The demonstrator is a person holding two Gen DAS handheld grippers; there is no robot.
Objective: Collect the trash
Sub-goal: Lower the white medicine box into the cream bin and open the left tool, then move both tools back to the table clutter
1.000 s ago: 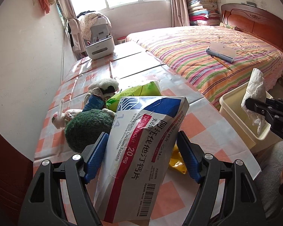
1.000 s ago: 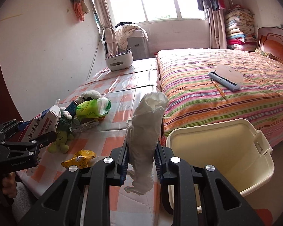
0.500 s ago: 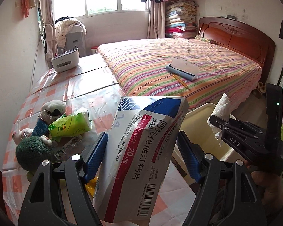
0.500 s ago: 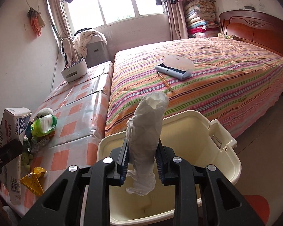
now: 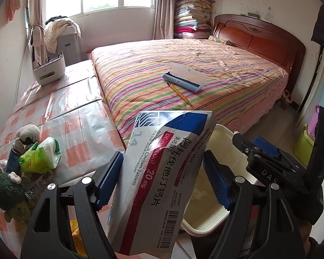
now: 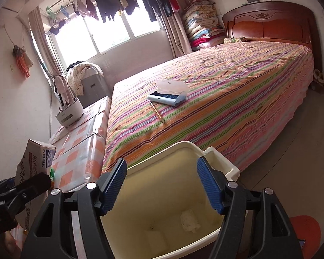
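Note:
My left gripper [image 5: 162, 181] is shut on a crumpled white, blue and red medicine box [image 5: 162, 172], held tilted beside the cream plastic bin [image 5: 226, 149]. The box also shows at the left of the right wrist view [image 6: 32, 164]. My right gripper [image 6: 162, 183] is open and empty above the bin [image 6: 183, 149]. A crumpled white tissue [image 6: 190, 220] lies on the bin's floor. A green wrapper [image 5: 41, 157] and a yellow wrapper [image 5: 77, 235] lie on the checked table [image 5: 75, 116].
Plush toys [image 5: 10, 190] sit at the table's near left. A white holder [image 5: 49, 71] stands at its far end. The striped bed [image 5: 183, 71] with a blue case [image 5: 183, 78] and pencil [image 5: 179, 92] is behind the bin. An orange stool [image 6: 304, 231] stands at right.
My right gripper opened over the bin and the white tissue dropped to the bin floor. My left gripper swung right with the medicine box, closer to the bin.

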